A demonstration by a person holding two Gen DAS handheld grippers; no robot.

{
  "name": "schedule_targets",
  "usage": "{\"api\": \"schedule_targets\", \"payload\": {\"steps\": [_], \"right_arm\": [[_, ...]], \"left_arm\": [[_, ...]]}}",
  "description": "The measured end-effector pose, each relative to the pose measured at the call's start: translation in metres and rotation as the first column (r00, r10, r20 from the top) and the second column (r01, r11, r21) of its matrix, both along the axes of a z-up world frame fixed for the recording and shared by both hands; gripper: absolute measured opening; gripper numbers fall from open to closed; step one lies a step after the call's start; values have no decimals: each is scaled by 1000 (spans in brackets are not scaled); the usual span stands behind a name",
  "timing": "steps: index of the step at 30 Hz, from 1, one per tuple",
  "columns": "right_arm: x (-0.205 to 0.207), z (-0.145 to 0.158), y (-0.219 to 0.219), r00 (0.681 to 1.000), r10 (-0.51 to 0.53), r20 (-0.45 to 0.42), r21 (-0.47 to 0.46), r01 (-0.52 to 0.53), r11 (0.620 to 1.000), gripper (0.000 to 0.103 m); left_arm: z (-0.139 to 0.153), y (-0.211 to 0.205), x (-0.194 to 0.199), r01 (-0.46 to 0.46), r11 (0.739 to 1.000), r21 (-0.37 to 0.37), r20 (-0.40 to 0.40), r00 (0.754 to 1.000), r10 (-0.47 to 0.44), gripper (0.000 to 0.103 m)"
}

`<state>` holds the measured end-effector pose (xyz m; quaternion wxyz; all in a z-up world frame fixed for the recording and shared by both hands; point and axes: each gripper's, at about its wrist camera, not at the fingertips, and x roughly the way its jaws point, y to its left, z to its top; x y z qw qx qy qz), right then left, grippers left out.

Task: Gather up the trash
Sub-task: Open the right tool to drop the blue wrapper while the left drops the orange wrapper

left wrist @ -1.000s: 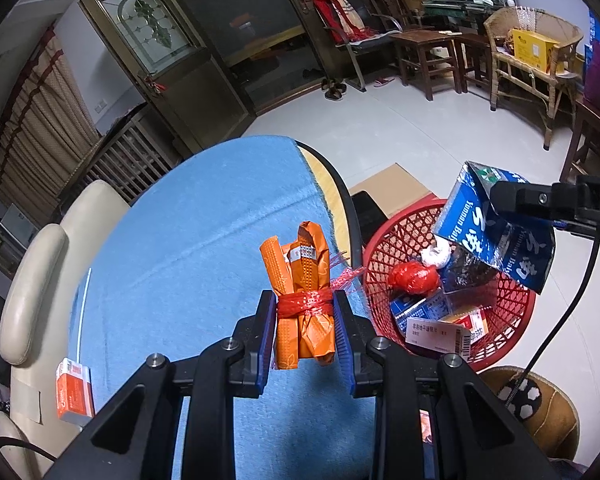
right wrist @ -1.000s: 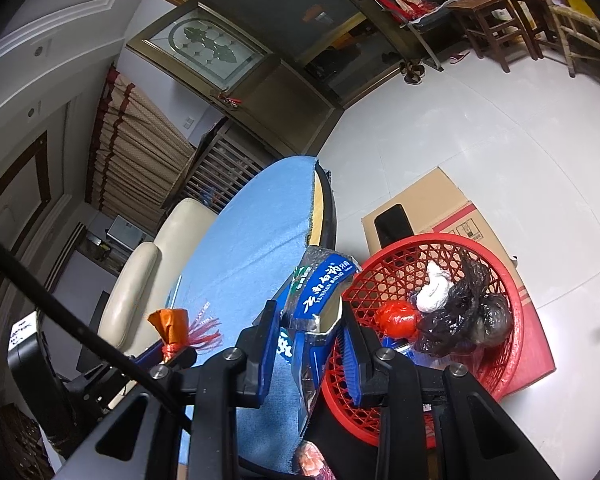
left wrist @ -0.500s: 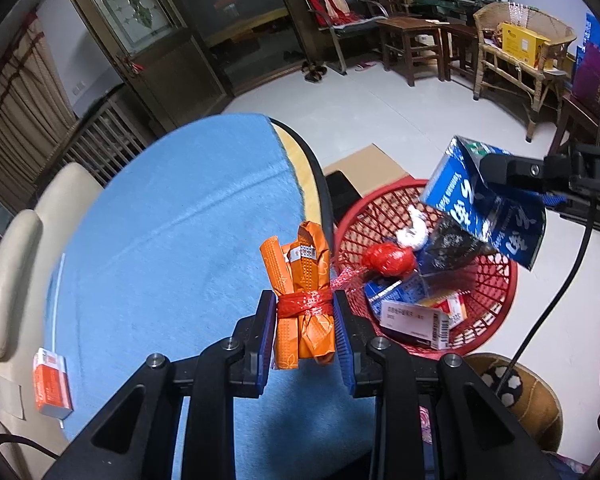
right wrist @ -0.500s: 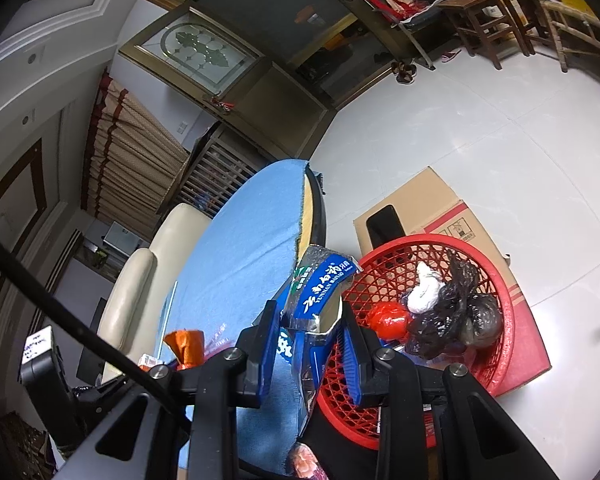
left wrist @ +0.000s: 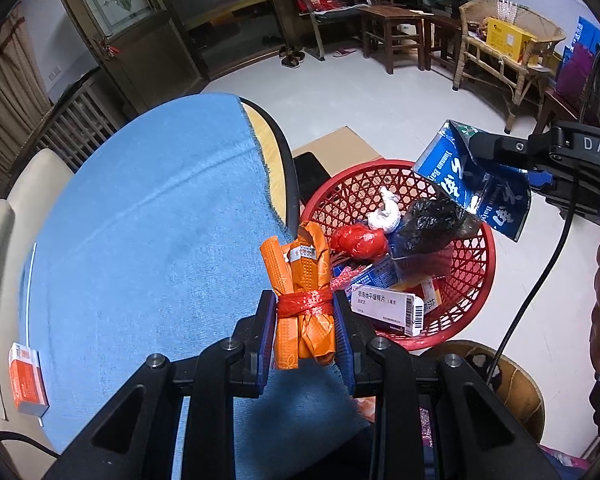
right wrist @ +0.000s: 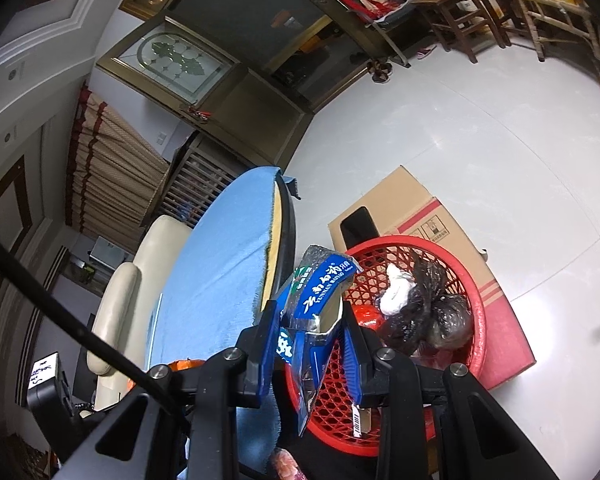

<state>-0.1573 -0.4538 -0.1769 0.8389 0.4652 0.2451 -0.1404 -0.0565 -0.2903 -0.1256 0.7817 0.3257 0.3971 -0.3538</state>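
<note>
The left gripper (left wrist: 304,330) fingers clamp an orange wrapper bundle (left wrist: 300,292) tied with red plastic, at the table (left wrist: 148,216) edge beside the red basket (left wrist: 474,280). The right gripper (right wrist: 310,344) fingers pinch a flattened blue toothpaste box (right wrist: 320,296) over the basket's near rim

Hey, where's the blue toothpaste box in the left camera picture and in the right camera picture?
Left wrist: blue toothpaste box at right, held in the right tongs above the red basket.
Right wrist: lower centre, pinched between the tongs.
Shared landmark: the red basket beside the blue-covered table.
</note>
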Motion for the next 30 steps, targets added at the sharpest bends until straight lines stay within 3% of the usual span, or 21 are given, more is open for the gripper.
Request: {"api": "schedule_targets", "payload": {"steps": [14,30], "right_arm": [[0,-7,-2,1000,-20,-10,12,20,1000,32],[10,-12,-7,999,-40,-35,-17,40,999,32]], "left_arm": [[4,-10,-3,21,1000,1,62,998,-21,30],[-4,-21,-3,57,998,-25,71,996,-55,30]]}}
